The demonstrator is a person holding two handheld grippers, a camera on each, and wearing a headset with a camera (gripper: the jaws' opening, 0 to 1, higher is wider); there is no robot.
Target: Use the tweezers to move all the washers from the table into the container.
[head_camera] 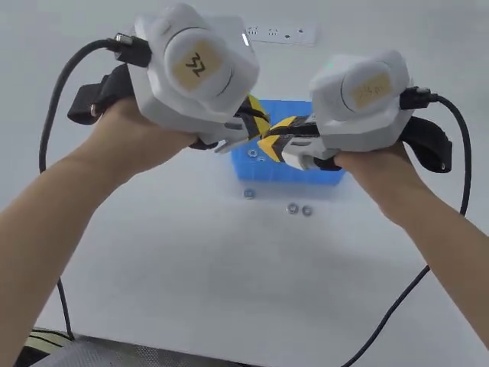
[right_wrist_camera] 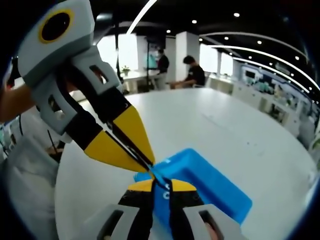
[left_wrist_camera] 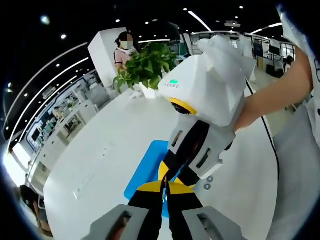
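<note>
The left gripper (right_wrist_camera: 149,166) is clamped on the tweezers (right_wrist_camera: 134,147), whose thin tip runs down to the right gripper (right_wrist_camera: 167,186). That gripper's jaws stand close about the tip, but whether they pinch it cannot be told. Both tools meet above the blue container (head_camera: 267,177). Three washers (head_camera: 292,208) lie on the white table (head_camera: 191,252) at the container's 6 o'clock, just beside its near wall. The step in hand looks like settling the tweezers between the grippers. The next move likely calls for lowering the tip toward 6 o'clock onto a washer
</note>
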